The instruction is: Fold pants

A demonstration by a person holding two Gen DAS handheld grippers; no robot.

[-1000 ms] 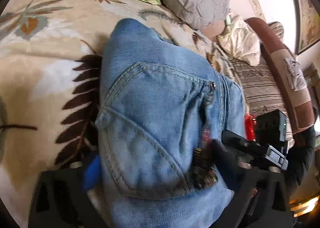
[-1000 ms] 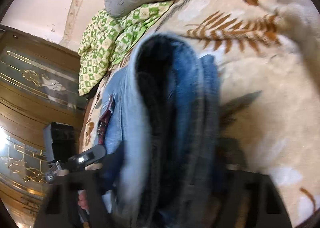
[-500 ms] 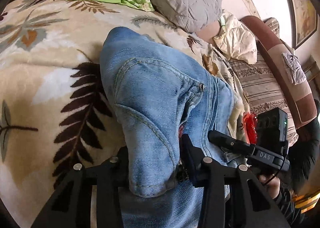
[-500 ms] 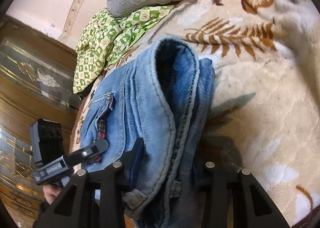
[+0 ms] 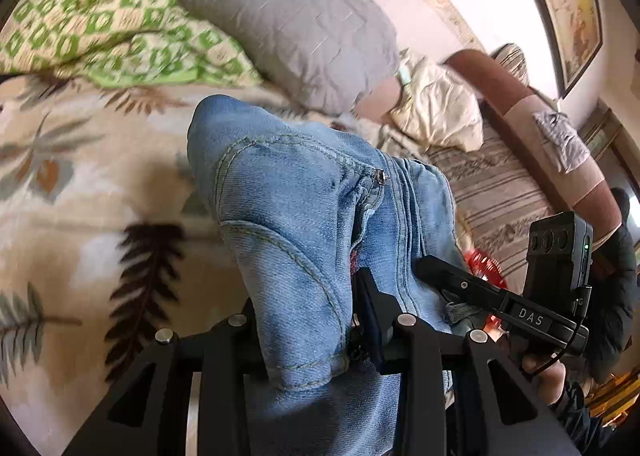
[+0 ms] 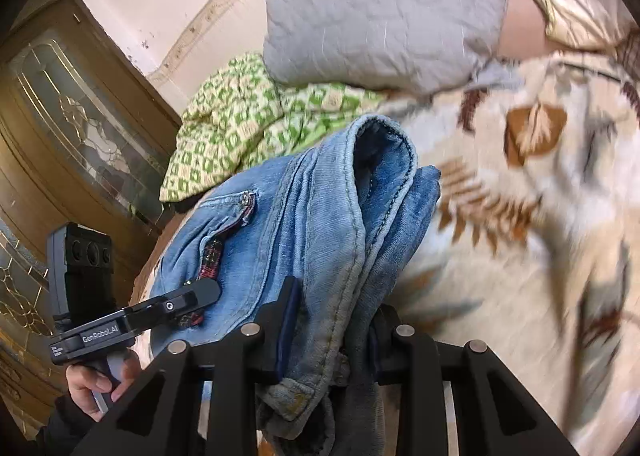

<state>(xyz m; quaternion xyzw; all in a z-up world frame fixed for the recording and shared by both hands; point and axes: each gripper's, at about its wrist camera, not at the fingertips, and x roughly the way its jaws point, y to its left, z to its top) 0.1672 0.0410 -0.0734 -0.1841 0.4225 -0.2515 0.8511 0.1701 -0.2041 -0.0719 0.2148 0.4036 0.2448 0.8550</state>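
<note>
Above the bed (image 5: 80, 183), both grippers' jaws clamp the jeans (image 5: 304, 215): right gripper (image 5: 500, 304) reads "DAS", left gripper (image 6: 132, 320) "GenRobot.AI".

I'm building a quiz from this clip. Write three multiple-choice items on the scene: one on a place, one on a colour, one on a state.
1. Where does the grey pillow lie relative to the green patterned cloth?
A. Partly on top of it, at the wall end of the bed
B. Under the jeans
C. On the floor

2. What colour are the jeans?
A. Black
B. Light blue
C. Khaki

3. What state is the left gripper in?
A. Open, clear of the fabric
B. Shut on the pillow
C. Shut on the jeans

Answers:
1 A: the right wrist view shows the pillow overlapping the green cloth by the wall.
2 B: the denim is washed light blue in both views.
3 C: the jaws pinch a denim fold between them; the right gripper likewise clamps the jeans over the leaf-print blanket.
</note>
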